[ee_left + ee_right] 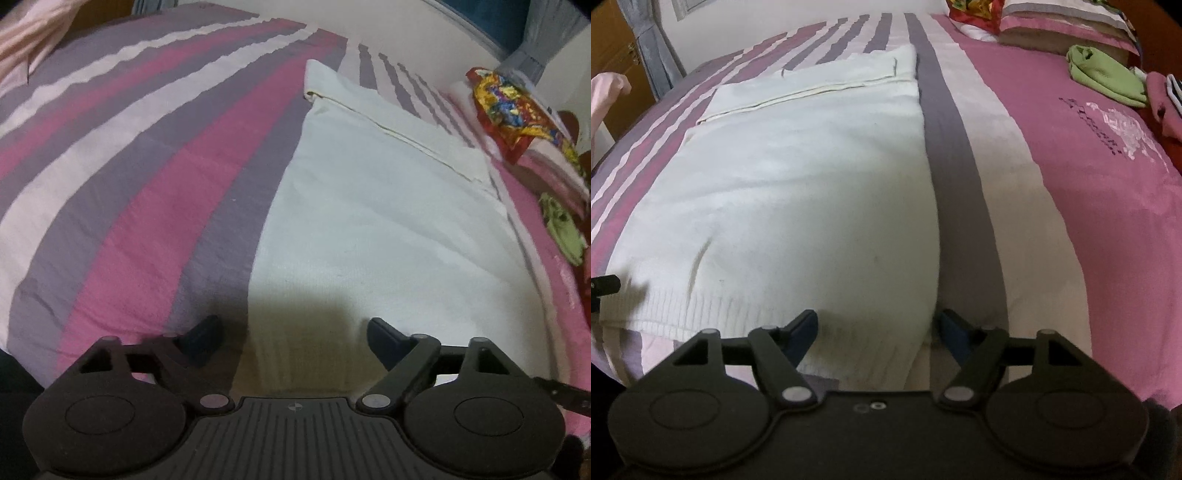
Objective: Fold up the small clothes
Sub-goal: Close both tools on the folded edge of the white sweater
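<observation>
Sweater (798,192) hem at near bed (110,184) edge | jaws apart | stripes bare

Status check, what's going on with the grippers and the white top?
Left gripper open at near hem corner. Right gripper open over other corner. White top flat, sleeves folded in. Nothing in the way.

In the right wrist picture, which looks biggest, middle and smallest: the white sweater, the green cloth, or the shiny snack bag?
1. White sweater, by far the largest.
2. Green cloth.
3. Snack bag, smallest, but it is cut off by the picture's edge and lies farther away, so that is unsure.
</observation>
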### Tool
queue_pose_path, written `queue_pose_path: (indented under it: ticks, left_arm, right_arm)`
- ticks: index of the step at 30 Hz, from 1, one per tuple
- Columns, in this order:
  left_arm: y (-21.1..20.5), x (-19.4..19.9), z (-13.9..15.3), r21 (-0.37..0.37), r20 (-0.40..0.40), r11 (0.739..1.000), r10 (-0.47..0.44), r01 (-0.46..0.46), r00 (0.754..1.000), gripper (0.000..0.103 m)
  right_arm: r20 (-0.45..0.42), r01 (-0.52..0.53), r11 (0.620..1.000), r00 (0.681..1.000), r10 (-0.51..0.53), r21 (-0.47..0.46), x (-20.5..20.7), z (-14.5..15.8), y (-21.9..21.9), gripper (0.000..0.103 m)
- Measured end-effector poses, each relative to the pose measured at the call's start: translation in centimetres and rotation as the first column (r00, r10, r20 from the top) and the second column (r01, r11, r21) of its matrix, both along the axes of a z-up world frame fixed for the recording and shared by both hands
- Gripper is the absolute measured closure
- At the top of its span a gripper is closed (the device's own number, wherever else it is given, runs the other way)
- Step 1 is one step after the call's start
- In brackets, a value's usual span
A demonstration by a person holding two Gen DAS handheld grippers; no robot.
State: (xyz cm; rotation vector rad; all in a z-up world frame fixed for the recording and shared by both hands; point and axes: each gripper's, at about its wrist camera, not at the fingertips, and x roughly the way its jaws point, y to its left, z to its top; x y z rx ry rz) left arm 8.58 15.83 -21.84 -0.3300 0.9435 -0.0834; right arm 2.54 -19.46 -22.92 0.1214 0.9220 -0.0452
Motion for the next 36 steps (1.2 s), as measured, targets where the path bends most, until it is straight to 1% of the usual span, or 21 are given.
queue_pose_path:
  ticks: [3, 4, 5, 6, 7, 8, 10, 11, 12, 13, 16, 19, 25, 27, 29, 30, 32, 33, 34, 35, 36]
  left_arm:
    - [0.4, 0.1, -0.1, -0.033, 0.0, 0.999, 0.007, -0.007, 1.0, 0.018]
    - [0.6, 0.1, -0.1, -0.051, -0.001, 0.999, 0.009, -0.01, 1.0, 0.02]
    - [0.7, 0.1, -0.2, -0.073, -0.003, 0.997, 0.012, -0.012, 1.0, 0.027]
    - [0.9, 0.1, -0.3, -0.09, -0.012, 0.996, 0.01, -0.011, 1.0, 0.045]
    - [0.9, 0.2, -0.4, -0.101, -0.024, 0.995, 0.009, -0.012, 1.0, 0.055]
    - [1.0, 0.3, -0.6, -0.113, -0.032, 0.993, 0.014, -0.018, 0.999, 0.056]
    - [1.1, 0.3, -0.8, -0.149, -0.036, 0.989, 0.017, -0.022, 0.999, 0.056]
    - [1.2, 0.3, -0.9, -0.185, -0.039, 0.983, 0.011, -0.018, 0.999, 0.056]
    - [1.0, 0.3, -1.1, -0.227, -0.044, 0.974, 0.002, -0.012, 0.999, 0.056]
    - [0.8, 0.4, -1.2, -0.245, -0.054, 0.969, -0.01, -0.004, 0.999, 0.056]
    - [-0.3, 0.4, -1.3, -0.179, -0.048, 0.983, -0.049, 0.04, 0.998, 0.056]
    - [-0.5, 0.5, -0.9, -0.133, -0.051, 0.989, -0.071, 0.064, 0.996, 0.055]
    - [-0.2, 1.0, -1.0, -0.166, -0.066, 0.985, -0.049, 0.037, 0.997, 0.056]
    - [0.2, 0.6, -1.0, -0.182, -0.061, 0.982, -0.058, 0.046, 0.996, 0.056]
    - [0.4, 0.7, -1.4, -0.196, -0.067, 0.98, -0.055, 0.041, 0.996, 0.056]
    - [0.3, 0.7, -1.5, -0.195, -0.069, 0.98, -0.051, 0.037, 0.996, 0.056]
    - [0.0, 0.8, -1.6, -0.187, -0.07, 0.982, -0.044, 0.031, 0.997, 0.056]
    - [-0.1, 0.8, -1.5, -0.185, -0.065, 0.982, -0.04, 0.027, 0.997, 0.056]
    - [-0.2, 0.7, -1.5, -0.185, -0.059, 0.982, -0.036, 0.024, 0.998, 0.056]
    - [-0.3, 0.7, -1.4, -0.186, -0.052, 0.982, -0.03, 0.019, 0.998, 0.056]
    - [-0.4, 0.7, -1.3, -0.19, -0.045, 0.982, -0.029, 0.02, 0.999, 0.056]
  right_arm:
    - [-0.003, 0.013, 0.999, 1.0, -0.013, 0.032, 0.1, 0.0, -0.4, 0.032]
    - [-0.005, 0.013, 0.999, 1.0, -0.013, 0.038, 0.1, -0.1, -0.5, 0.033]
    - [-0.007, 0.014, 0.999, 1.0, -0.013, 0.045, 0.1, -0.1, -0.5, 0.034]
    - [-0.007, 0.012, 0.999, 1.0, -0.012, 0.053, 0.2, -0.2, -0.6, 0.035]
    - [-0.006, 0.012, 0.998, 1.0, -0.011, 0.061, 0.1, -0.2, -0.6, 0.037]
    - [-0.005, 0.013, 0.998, 1.0, -0.013, 0.065, 0.1, -0.3, -0.7, 0.042]
    - [-0.005, 0.017, 0.997, 1.0, -0.017, 0.075, 0.1, -0.4, -0.8, 0.047]
    - [-0.007, 0.017, 0.996, 1.0, -0.017, 0.084, 0.2, -0.5, -0.8, 0.048]
    - [-0.009, 0.014, 0.996, 1.0, -0.014, 0.092, 0.2, -0.5, -0.8, 0.051]
    - [-0.008, 0.008, 0.995, 1.0, -0.007, 0.097, 0.3, -0.4, -0.6, 0.054]
    - [-0.015, -0.015, 0.996, 1.0, 0.017, 0.084, 0.5, -0.5, -0.1, 0.054]
    - [-0.011, -0.003, 0.997, 1.0, 0.004, 0.078, 0.4, -0.4, -0.3, 0.053]
    - [-0.021, 0.02, 0.994, 1.0, -0.018, 0.103, 0.1, -0.7, -0.9, 0.052]
    - [-0.013, 0.02, 0.996, 1.0, -0.019, 0.092, -0.2, -0.4, -0.8, 0.054]
    - [-0.003, 0.04, 0.997, 0.999, -0.04, 0.059, -0.6, -0.1, -1.0, 0.052]
    - [-0.005, 0.042, 0.997, 0.999, -0.041, 0.063, -0.6, -0.2, -1.3, 0.05]
    - [-0.025, 0.039, 0.989, 0.999, -0.036, 0.144, -0.4, -0.7, -2.0, 0.03]
    - [-0.024, 0.043, 0.982, 0.999, -0.039, 0.183, -0.4, -0.8, -2.1, 0.03]
    - [-0.022, 0.042, 0.979, 0.999, -0.039, 0.199, -0.3, -0.9, -2.0, 0.041]
    - [-0.019, 0.032, 0.979, 0.999, -0.029, 0.203, -0.3, -1.0, -1.8, 0.059]
    - [-0.022, 0.021, 0.979, 1.0, -0.017, 0.202, -0.2, -1.1, -1.4, 0.065]
